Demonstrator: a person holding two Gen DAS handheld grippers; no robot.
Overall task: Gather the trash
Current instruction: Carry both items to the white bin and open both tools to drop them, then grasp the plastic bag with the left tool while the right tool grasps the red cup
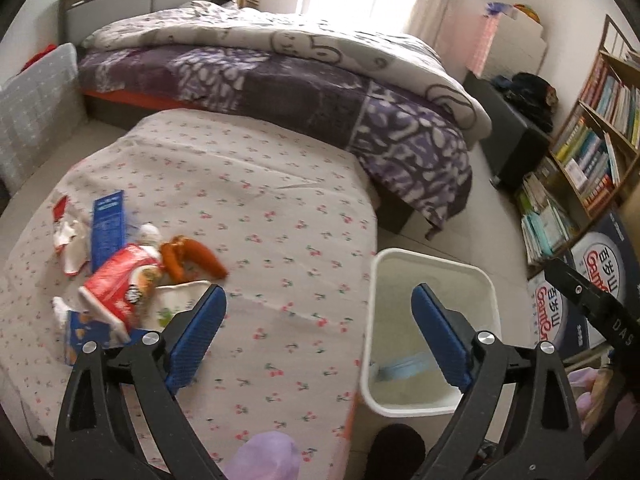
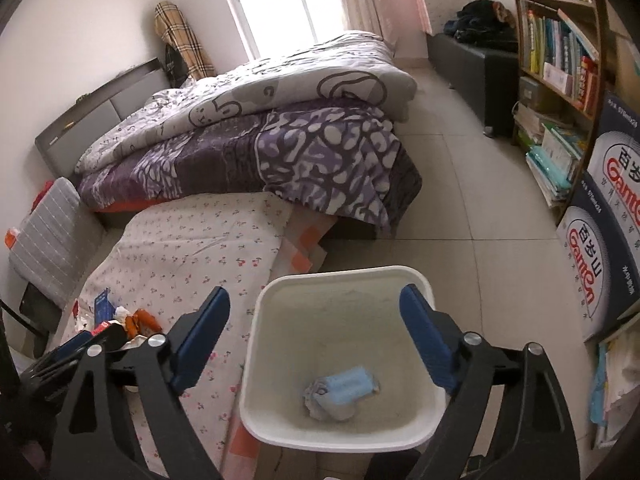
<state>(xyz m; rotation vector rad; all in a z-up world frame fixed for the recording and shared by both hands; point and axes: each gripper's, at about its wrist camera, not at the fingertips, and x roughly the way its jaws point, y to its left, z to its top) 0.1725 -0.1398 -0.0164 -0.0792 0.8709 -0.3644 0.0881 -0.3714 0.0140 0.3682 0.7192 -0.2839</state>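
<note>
A pile of trash lies on the flowered cloth (image 1: 256,208): a red snack packet (image 1: 120,284), an orange wrapper (image 1: 192,258), a blue box (image 1: 107,224), torn red-and-white paper (image 1: 68,236). My left gripper (image 1: 318,312) is open and empty, its left finger beside the pile, its right finger over the white bin (image 1: 436,280). In the right wrist view the bin (image 2: 340,292) holds a crumpled blue mask (image 2: 344,390). My right gripper (image 2: 314,316) is open and empty above the bin. The pile (image 2: 124,322) shows at the lower left.
A bed with a purple patterned quilt (image 1: 320,80) stands behind the cloth. A bookshelf (image 2: 556,40) and stacked water cartons (image 2: 612,216) line the right wall. A dark bench (image 2: 472,64) sits by the window. A grey cushion (image 1: 36,104) is at the left.
</note>
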